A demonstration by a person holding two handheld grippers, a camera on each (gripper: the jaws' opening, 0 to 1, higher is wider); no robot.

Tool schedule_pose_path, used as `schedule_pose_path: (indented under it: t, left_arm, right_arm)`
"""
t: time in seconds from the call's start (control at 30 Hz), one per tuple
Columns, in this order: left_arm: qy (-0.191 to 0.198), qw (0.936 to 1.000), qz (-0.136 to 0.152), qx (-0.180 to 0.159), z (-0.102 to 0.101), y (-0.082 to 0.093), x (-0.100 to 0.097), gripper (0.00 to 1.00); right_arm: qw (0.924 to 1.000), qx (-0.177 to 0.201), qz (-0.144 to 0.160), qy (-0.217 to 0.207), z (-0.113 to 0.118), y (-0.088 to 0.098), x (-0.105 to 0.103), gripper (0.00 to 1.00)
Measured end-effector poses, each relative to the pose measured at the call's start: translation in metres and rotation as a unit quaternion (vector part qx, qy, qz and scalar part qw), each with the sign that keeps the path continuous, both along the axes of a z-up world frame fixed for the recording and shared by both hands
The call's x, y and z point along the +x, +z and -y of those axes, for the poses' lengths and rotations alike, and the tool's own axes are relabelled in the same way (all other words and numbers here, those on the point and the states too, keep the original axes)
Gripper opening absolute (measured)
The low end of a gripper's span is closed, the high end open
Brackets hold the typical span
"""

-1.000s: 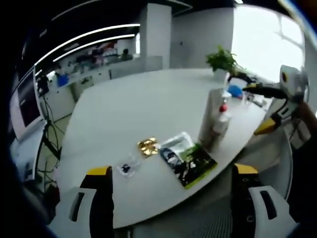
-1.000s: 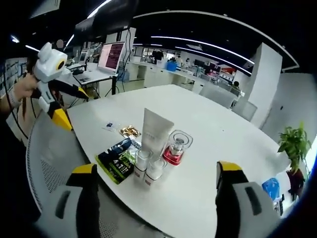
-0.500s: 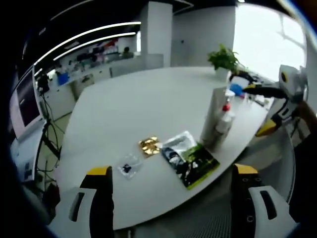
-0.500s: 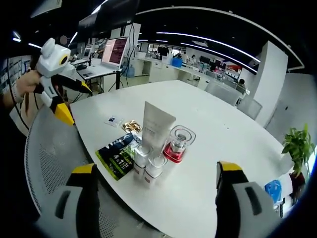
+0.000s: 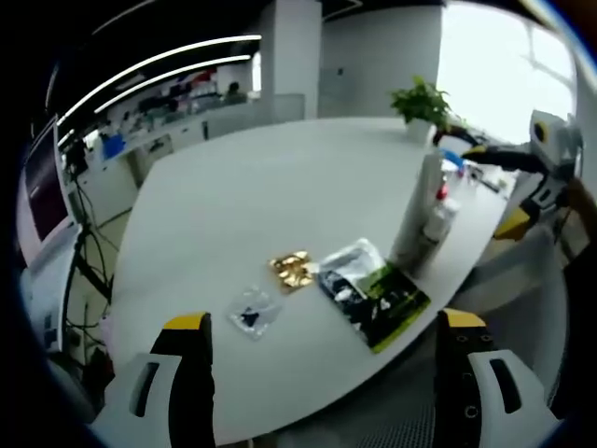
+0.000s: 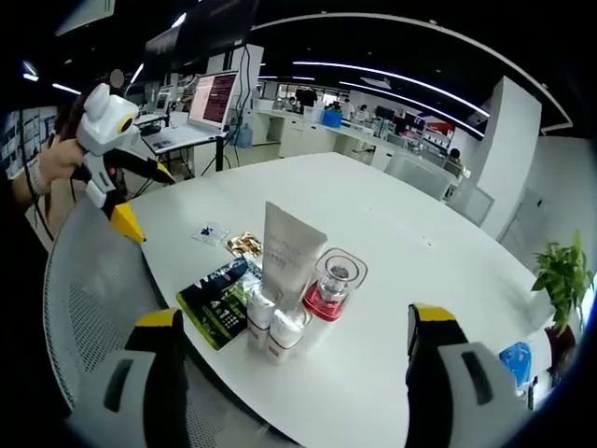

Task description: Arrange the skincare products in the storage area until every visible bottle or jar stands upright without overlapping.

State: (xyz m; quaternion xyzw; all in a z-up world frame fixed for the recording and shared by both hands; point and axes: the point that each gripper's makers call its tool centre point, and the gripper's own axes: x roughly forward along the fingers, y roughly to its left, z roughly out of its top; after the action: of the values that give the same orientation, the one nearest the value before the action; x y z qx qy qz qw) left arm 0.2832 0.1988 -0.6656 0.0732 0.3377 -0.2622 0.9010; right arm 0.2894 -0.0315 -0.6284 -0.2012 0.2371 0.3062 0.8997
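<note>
- Since a second ago my left gripper view has slid: the sachets and the tall tube now sit further right and lower, and the white table (image 5: 242, 215) takes up more of the picture. That is my camera moving, not the products. In the right gripper view the cluster has drifted slightly left and nearer.
- Left gripper (image 5: 322, 383): jaws spread wide, yellow-tipped, nothing between them, hanging off the near edge of the table.
- Right gripper (image 6: 294, 383): jaws wide apart too, holding nothing, also short of the table edge.
- In the right gripper view I can see the skincare group near the table's near edge: a tall white tube (image 6: 290, 252) standing upright, two small white-capped bottles (image 6: 272, 322) upright just in front of it, touching or nearly so, and a clear jar with a red base (image 6: 331, 285) upright just right of the tube.
- A dark green flat packet (image 6: 216, 303) lies left of the bottles, a gold sachet (image 6: 244, 245) and a small clear sachet (image 6: 210, 232) beyond it.
- The left gripper shows at the far left of that view, gripped by a hand (image 6: 51, 163).
- A potted plant (image 6: 560, 275) stands far right.
</note>
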Motion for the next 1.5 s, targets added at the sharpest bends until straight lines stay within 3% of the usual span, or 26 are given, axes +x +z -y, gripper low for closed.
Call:
schedule_pose_path:
  t: [0.6,1.0,1.37,1.5]
  left_arm:
    - [-0.051,0.9975,-0.021,0.045,-0.013,-0.022,0.021,0.94]
    - [-0.083,0.9933,-0.021,0.077,-0.025,-0.039,0.038,0.80]
    - [-0.120,0.9870,-0.040,0.100,-0.031,-0.060,0.052,0.69]
    - [-0.133,0.9857,-0.045,0.093,-0.027,-0.066,0.060,0.66]
  right_arm:
    - [1.0000,-0.001,-0.004,-0.009,0.001,-0.002,0.006,0.99]
    - [0.9998,-0.002,-0.015,-0.012,0.003,-0.007,0.006,0.99]
    - [0.9997,0.000,-0.020,-0.013,0.004,-0.009,0.008,0.99]
    - [0.9997,-0.001,-0.022,-0.013,0.004,-0.009,0.009,0.99]
